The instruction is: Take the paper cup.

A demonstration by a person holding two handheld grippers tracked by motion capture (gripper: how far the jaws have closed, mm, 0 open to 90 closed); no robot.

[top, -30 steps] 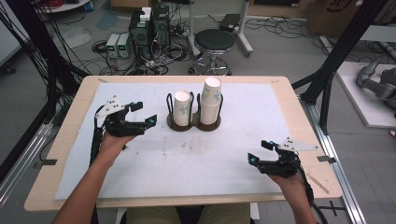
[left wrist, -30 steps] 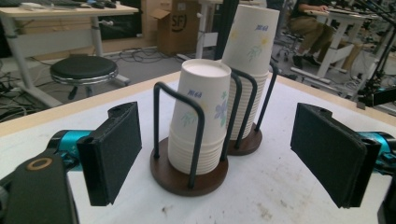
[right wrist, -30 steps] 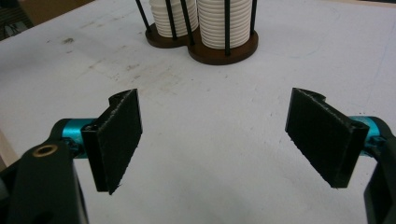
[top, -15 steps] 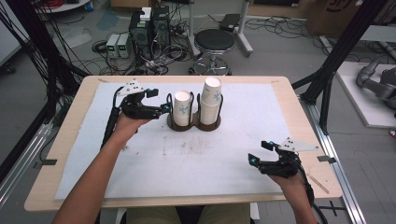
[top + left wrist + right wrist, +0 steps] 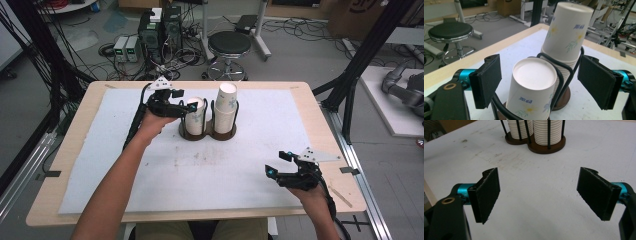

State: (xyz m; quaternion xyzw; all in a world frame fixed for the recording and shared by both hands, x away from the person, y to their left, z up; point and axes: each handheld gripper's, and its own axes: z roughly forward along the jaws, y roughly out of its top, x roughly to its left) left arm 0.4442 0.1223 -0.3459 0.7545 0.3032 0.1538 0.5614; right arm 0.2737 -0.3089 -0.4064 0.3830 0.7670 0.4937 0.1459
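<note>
White matte table cover [image 5: 240, 165], ribbed paper cups [image 5: 534, 87]

This is a robotics lab or workshop. Black frame struts [image 5: 367, 47] flank the wooden surface [image 5: 320, 125], cables [image 5: 45, 55] sprawl over the grey floor [image 5: 300, 55] on the far left, electronics boxes [image 5: 160, 27] stand beyond the far edge, beside a round stool [image 5: 229, 44].
</note>
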